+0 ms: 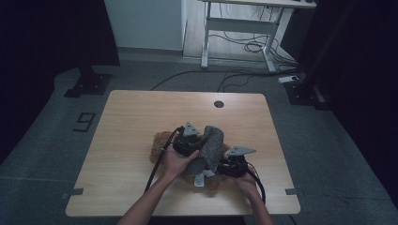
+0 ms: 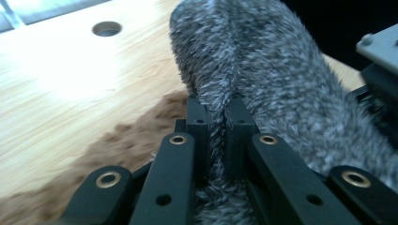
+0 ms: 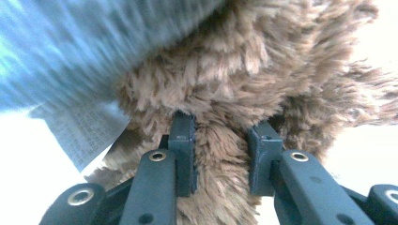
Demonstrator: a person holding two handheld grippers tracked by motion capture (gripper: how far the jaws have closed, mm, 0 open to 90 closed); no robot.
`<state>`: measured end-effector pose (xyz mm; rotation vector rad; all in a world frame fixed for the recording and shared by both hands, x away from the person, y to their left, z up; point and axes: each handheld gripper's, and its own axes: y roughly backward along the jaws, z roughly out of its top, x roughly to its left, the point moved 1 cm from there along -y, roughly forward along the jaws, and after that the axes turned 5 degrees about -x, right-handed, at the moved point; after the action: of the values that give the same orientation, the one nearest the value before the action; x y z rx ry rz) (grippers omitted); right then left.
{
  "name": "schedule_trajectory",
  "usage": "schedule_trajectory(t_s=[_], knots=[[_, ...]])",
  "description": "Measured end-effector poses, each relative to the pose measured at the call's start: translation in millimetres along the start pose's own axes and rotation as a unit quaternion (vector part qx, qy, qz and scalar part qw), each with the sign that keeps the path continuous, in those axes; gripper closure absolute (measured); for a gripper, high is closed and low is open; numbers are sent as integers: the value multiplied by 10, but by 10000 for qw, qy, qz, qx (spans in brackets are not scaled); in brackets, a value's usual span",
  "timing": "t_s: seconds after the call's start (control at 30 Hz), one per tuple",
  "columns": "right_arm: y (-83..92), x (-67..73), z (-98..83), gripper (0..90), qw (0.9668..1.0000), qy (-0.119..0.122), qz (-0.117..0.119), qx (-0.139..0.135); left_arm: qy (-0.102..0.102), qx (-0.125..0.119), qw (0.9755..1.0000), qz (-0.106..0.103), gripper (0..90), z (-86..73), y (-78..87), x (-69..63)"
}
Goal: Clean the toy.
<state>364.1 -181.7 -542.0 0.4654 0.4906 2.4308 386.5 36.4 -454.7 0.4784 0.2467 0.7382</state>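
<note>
Left gripper [image 2: 217,126]: jaws closed tight on a pinch of the grey fleece piece [image 1: 211,147], pile bunched between the pads. Right gripper [image 3: 220,140]: jaws clamped on a thick fold of the brown fleece piece [image 3: 244,70]; a white care label [image 3: 84,133] lies just beside that grip.

Location: both pieces sit on the table [image 1: 126,140], right of centre and toward its near edge. The brown piece lies flat beneath; the grey piece is raised in a hump over it.

Orientation: the grey piece's long axis runs from the near edge toward the far edge, leaning slightly right, its upper end pointing at the far edge.

Judgement: the step appears to be separating or laying out the grey piece. Hold the brown layer down steadily, lift evenly, and keep only one layer in each grip.
</note>
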Motion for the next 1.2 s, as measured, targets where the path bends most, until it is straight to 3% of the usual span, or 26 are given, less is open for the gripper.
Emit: schedule_trajectory(t_s=[0.13, 0.3, 0.4, 0.5, 0.63, 0.77, 0.97, 1.1, 1.2], knots=[[2, 8, -2, 688, 10000, -30, -22, 17, -95, 39, 9994, 338, 828, -68, 191, 111], [6, 13, -6, 689, 10000, -67, -29, 23, 186, 23, 9981, 588, 826, -253, 530, 417], [3, 20, -7, 690, 10000, -73, -4, 17, 414, -113, 9972, 608, 825, -369, 737, 577], [-7, 28, -8, 690, 10000, -66, -29, 12, 519, -216, 9956, 752, 824, -445, 922, 691], [-4, 22, -11, 689, 9999, -105, -20, 20, 771, -202, 9932, 849, 823, -595, 1056, 867], [-6, 17, -11, 689, 9999, -117, -15, 23, 1023, -67, 9905, 915, 823, -777, 1077, 1023], [-10, 7, -14, 688, 9999, -109, -7, 39, 1534, 227, 9853, 711, 823, -1111, 956, 1235], [-22, 7, -13, 686, 10000, -59, -46, 58, 1713, 284, 9834, 517, 823, -1196, 835, 1246], [-33, 18, -9, 686, 9999, 53, -105, 93, 1692, 259, 9845, 383, 829, -1166, 771, 1203]])
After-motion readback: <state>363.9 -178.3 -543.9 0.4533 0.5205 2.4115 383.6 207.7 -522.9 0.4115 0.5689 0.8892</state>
